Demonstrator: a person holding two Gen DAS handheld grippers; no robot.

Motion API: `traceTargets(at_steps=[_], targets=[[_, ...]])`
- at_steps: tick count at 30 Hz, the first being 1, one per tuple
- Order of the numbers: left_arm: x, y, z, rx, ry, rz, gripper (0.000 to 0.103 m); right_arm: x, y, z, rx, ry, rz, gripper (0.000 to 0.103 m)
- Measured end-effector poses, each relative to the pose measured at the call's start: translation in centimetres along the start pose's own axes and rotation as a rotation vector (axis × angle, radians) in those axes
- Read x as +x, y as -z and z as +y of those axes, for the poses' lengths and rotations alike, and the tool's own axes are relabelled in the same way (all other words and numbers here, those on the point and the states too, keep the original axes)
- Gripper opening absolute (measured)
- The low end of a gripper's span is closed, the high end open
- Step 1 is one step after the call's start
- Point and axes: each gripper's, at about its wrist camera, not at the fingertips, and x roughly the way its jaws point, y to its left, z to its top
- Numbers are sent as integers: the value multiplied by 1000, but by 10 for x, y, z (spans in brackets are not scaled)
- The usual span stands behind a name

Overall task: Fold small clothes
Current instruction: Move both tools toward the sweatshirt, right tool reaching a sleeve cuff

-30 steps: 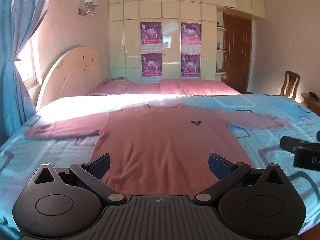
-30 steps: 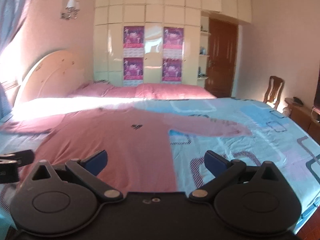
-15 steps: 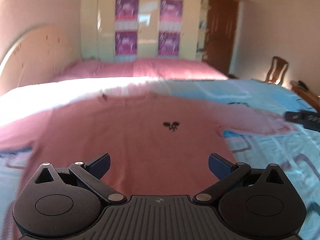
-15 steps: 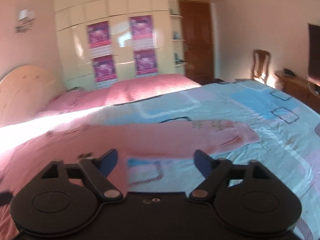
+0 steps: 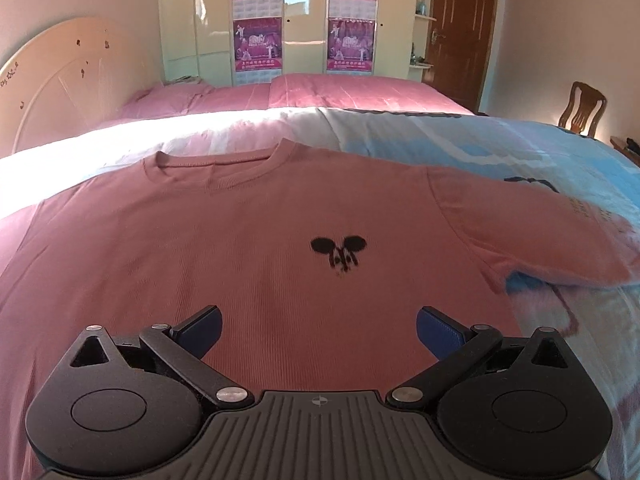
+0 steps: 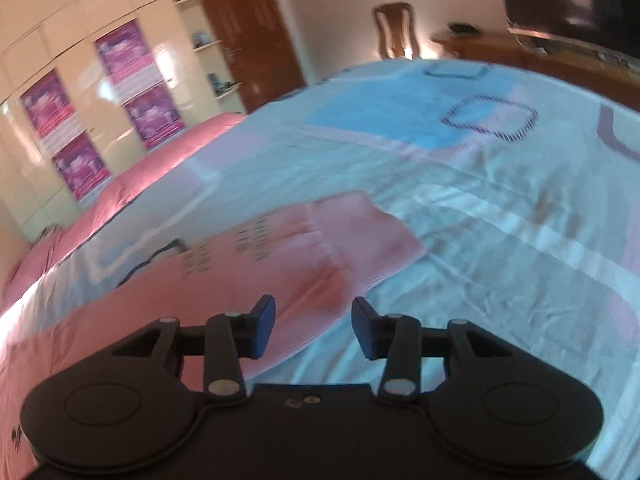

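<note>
From the left wrist camera I see the pink shirt (image 5: 248,240) spread flat on the bed (image 5: 520,148), front up, collar toward the far pillows (image 5: 280,92). A small black print (image 5: 339,251) sits on the chest. My left tool (image 5: 319,330) hangs over the lower chest with its jaws wide and nothing between them. The shirt's sleeve (image 5: 532,236) runs off to the right across the blue bedsheet. A wardrobe (image 5: 296,16) with 4 purple posters, a door (image 5: 460,28) and a chair (image 5: 582,110) stand behind.

From the right wrist camera, tilted and blurred, I see the sleeve (image 6: 256,256) lying on the bedsheet (image 6: 480,208), its cuff (image 6: 368,236) pointing right. My right tool (image 6: 313,328) is over the sleeve's near edge, jaws closing, now at a narrow gap. The pads are not pressing the cloth.
</note>
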Motion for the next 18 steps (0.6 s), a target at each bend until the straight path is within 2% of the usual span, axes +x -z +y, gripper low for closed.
traceTargets(at_steps=[3, 7, 9, 13, 15, 17, 18], targets=[[13, -8, 6, -10, -15, 14, 103, 17, -2, -18, 77, 5, 10, 43], [22, -17, 25, -48, -33, 25, 103, 28, -4, -30, 145, -47, 4, 44], [24, -21, 40, -71, -46, 29, 103, 30, -6, -31, 153, -55, -3, 37], [18, -28, 75, -109, -69, 21, 103, 44, -14, -26, 114, -16, 5, 12], [16, -30, 94, -100, -88, 30, 103, 46, -20, -12, -7, 34, -7, 10], [13, -29, 113, -90, -105, 35, 103, 37, -23, 16, -209, 75, -99, 9], [11, -28, 124, -94, -108, 34, 103, 44, -24, 25, -263, 95, -89, 9]])
